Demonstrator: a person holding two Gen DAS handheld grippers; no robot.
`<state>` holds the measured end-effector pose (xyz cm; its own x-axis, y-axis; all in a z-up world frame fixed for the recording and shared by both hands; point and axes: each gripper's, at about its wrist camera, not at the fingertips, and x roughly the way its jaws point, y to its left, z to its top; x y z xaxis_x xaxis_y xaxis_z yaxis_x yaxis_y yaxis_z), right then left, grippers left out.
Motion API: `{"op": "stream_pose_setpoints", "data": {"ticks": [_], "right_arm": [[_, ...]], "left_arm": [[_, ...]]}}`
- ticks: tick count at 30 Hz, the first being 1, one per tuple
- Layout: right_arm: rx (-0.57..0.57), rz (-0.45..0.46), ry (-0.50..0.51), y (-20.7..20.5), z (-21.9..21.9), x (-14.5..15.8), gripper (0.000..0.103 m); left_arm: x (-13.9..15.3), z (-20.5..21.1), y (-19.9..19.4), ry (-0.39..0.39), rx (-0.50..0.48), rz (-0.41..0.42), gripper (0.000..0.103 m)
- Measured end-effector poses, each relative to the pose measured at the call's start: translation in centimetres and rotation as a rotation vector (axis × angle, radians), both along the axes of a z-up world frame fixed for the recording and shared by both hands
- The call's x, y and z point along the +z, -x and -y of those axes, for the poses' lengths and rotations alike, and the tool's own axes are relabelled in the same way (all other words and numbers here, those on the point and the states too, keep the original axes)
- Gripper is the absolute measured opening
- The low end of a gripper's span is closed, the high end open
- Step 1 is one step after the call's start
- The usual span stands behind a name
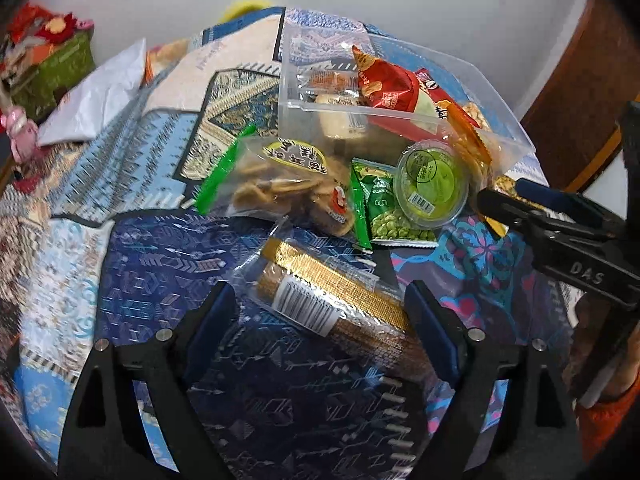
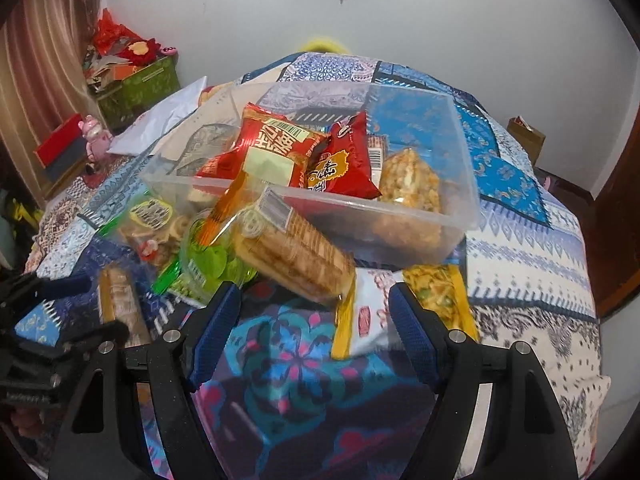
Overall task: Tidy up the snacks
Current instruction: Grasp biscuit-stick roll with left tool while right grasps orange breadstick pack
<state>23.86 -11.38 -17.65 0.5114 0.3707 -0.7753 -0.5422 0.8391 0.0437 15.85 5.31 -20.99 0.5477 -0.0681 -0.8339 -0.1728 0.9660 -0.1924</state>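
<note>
The clear plastic bin [image 2: 460, 184] on the patterned surface [image 2: 520, 256] already holds several red packets [image 2: 280, 148], so the job looks partly done. Outside it lie a gold-banded cracker pack [image 1: 332, 300], a cookie bag [image 1: 280, 184], a green pea packet [image 1: 384, 216], a green cup [image 1: 432, 184] and a cracker sleeve [image 2: 296, 252]. The left claw [image 1: 320, 320] stands open around the gold-banded pack without squeezing it, and the right claw [image 2: 316, 328] hangs open and empty near the cracker sleeve.

patchwork cloth [image 2: 520, 216] spreads wide; left of it a green box [image 2: 136, 88] heaped with red decorations [image 2: 120, 40], a pink figurine [image 2: 94, 136] near a red box [image 2: 60, 152], a white bag [image 1: 100, 96] on its left part
</note>
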Motion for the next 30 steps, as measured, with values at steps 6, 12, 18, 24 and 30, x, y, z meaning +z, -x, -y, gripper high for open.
{"op": "stream_pose_setpoints", "data": {"ticks": [6, 12, 18, 24, 30], "right_arm": [[0.012, 0.033, 0.048, -0.5, -1.0, -0.3, 0.067], [0.03, 0.019, 0.046, -1.3, -1.0, -0.5, 0.044], [0.031, 0.028, 0.024, -0.8, -0.6, 0.1, 0.026], [0.032, 0.021, -0.031, 0.5, 0.8, 1.7, 0.023], [0.038, 0.033, -0.048, 2.1, 1.5, 3.0, 0.023]], "left_arm": [[-1.3, 0.5, -1.4, 0.011, 0.004, -0.034, 0.085], [-1.3, 0.8, -0.8, -0.006, 0.004, -0.015, 0.079], [-0.7, 1.1, 0.2, -0.011, -0.026, 0.0, 0.064], [-0.1, 1.2, 1.1, -0.009, -0.04, 0.0, 0.052], [0.7, 1.3, 2.5, -0.02, -0.051, 0.008, 0.039]]}}
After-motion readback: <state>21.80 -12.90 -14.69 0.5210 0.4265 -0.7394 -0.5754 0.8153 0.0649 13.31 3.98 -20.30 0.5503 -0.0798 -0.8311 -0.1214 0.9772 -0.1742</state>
